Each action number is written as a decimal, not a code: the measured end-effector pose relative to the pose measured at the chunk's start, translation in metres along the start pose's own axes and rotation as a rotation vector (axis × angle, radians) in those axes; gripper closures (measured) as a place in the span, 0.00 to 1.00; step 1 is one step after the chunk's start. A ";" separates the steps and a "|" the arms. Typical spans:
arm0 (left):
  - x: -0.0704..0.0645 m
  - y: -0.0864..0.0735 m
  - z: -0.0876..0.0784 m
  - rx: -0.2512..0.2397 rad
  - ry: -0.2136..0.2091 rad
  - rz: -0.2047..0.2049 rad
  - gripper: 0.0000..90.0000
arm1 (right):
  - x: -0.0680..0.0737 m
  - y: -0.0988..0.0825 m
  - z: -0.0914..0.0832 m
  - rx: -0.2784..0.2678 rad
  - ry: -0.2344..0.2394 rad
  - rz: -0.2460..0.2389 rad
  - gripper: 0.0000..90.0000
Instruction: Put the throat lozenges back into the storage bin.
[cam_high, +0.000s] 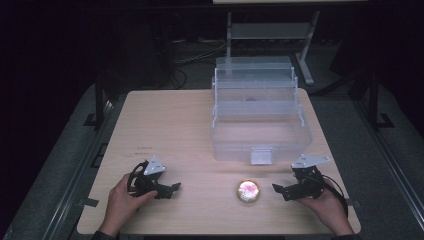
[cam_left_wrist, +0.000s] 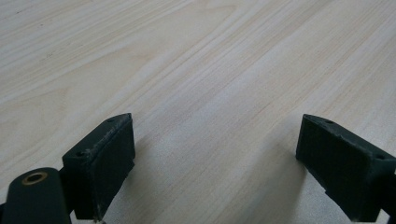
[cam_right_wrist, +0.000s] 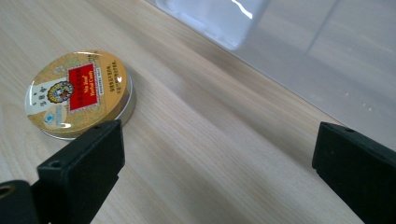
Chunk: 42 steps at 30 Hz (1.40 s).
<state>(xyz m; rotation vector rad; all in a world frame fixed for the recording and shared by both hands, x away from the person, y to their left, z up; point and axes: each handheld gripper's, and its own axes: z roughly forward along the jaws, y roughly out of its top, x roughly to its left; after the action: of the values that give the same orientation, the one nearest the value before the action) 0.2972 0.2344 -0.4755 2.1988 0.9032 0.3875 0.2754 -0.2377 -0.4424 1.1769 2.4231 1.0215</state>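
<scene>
A small round tin (cam_high: 248, 191) lies flat on the wooden surface (cam_high: 190, 125), just in front of the big clear plastic box (cam_high: 260, 117) — near the latch (cam_high: 261, 155) at the middle of that box's front wall. Its lid is gold with a red label, and it shines hard under the light.

The right gripper (cam_high: 286, 190) rests on the surface to the right of the tin, near it but apart, its jaws spread wide with nothing between them. In its own view the tin (cam_right_wrist: 79, 93) sits just beyond the left jaw, off to the side, not in the gap. The left gripper (cam_high: 172, 188) lies farther from the tin on the other side, jaws likewise wide and empty, bare wood between them.

I'd judge the tin light and quite rigid (thin metal, by the look of it), so a firm squeeze should not harm it. The trouble is more likely slip — a smooth, glossy lid and a low, curved side wall give the pads little to bite on. The best hold looks to be across its width, jaws on opposite points of the rim, kept low against the surface so it can't pop out upward.
</scene>
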 end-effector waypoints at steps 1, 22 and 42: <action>0.000 0.000 0.000 0.000 0.000 0.000 0.12 | 0.001 0.001 0.001 0.002 0.004 0.000 0.02; 0.000 0.000 0.000 0.000 0.000 -0.003 0.12 | 0.014 0.015 0.011 0.024 0.048 -0.054 0.02; 0.000 0.000 0.000 0.000 0.001 -0.001 0.12 | 0.026 0.028 0.021 0.039 0.080 -0.100 0.02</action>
<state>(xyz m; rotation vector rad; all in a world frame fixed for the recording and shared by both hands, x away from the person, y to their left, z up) 0.2971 0.2344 -0.4755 2.1978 0.9048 0.3876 0.2856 -0.1953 -0.4363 1.0332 2.5458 1.0137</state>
